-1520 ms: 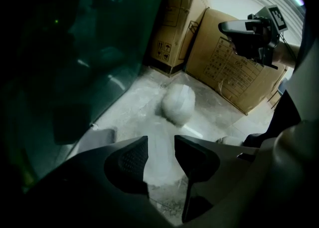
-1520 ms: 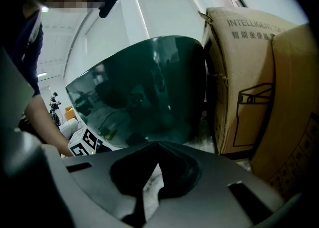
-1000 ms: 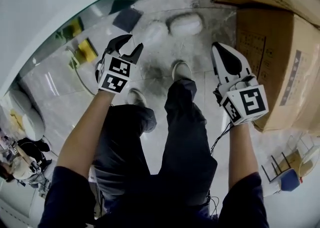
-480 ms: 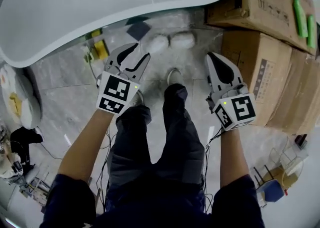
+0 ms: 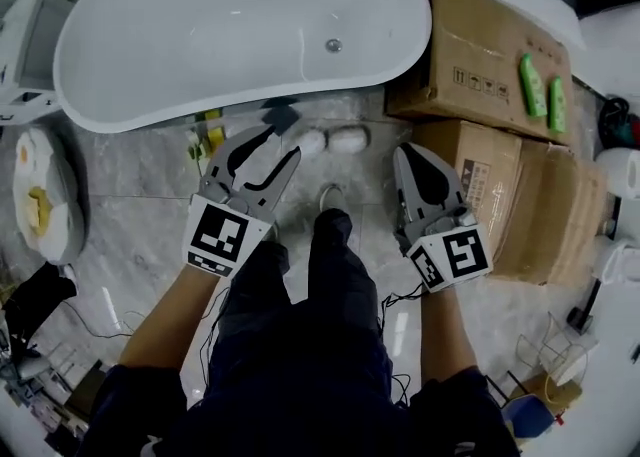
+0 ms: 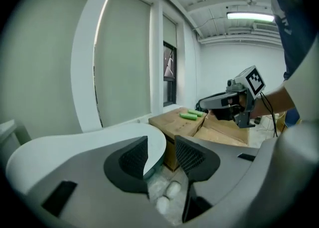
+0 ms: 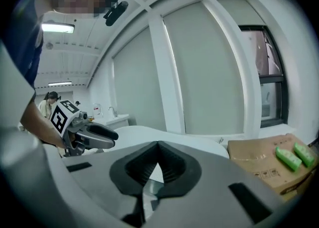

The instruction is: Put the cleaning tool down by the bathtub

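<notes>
The person stands on a grey marble floor (image 5: 130, 205) facing a white oval bathtub (image 5: 220, 35), one tool in each hand, both held out over the floor and well above it. The left tool (image 5: 280, 142) is released: in the left gripper view its two dark ribbed pads stand clearly apart with nothing gripped, and only the tub's rim and a pair of white slippers (image 5: 348, 139) on the floor show through the gap. The right tool (image 5: 410, 150) is clenched: in the right gripper view its pads meet at the tips, with nothing between them. The yellow cleaning implement (image 5: 207, 135) lies on the floor just beside the bathtub's outer wall, to the left of the left tool's tips in the head view and in neither tool's grasp. It is small, mostly bright yellow with a touch of green; its shape is too small to make out. Near it, also close to the tub, lies a dark square pad (image 5: 282, 116). To the right of the tub stand stacked cardboard boxes (image 5: 480, 55), and two green bottles (image 5: 532, 85) lie side by side on top of the upper box.
</notes>
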Tool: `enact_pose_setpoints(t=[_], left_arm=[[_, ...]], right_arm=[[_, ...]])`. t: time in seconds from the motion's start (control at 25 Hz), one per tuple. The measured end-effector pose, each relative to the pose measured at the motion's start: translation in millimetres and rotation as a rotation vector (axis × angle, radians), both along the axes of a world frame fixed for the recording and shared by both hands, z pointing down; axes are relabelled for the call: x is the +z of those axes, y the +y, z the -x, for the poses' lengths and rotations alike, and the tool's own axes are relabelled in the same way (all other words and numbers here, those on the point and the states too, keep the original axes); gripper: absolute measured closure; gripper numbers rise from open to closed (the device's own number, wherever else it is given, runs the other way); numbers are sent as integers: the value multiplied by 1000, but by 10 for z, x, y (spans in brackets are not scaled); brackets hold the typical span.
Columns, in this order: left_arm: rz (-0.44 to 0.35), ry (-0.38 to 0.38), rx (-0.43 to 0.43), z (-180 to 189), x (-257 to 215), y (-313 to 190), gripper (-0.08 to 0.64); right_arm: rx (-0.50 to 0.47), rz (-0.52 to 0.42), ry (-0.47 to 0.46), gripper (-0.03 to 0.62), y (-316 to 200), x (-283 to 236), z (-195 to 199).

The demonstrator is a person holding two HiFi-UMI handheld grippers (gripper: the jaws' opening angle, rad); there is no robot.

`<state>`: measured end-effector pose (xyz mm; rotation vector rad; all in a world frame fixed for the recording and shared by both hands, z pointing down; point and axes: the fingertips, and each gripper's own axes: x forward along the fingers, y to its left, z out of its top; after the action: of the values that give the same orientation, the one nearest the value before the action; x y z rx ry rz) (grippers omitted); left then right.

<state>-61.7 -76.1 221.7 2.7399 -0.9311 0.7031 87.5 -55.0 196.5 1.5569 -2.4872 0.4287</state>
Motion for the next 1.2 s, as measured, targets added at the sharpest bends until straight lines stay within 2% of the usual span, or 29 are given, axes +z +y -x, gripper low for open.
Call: enact_pose_setpoints(t=[0.28,0.56,0.8,1.2], left_arm=[[-67,81,-37,118,-941,219,375],[-131,149,-68,220,-1629,312,376],[-181,157,-95,350,-1895,354,375],[-238,166,-144,567,-2183,183,376]], right_arm=[[-48,-99,14,589,93,-950,128],[-104,-140,8,589,101,-1496,306],[-150,-152,-24,589,166,-1648,522],[-179,-174,-43,589,28,-1854,645]])
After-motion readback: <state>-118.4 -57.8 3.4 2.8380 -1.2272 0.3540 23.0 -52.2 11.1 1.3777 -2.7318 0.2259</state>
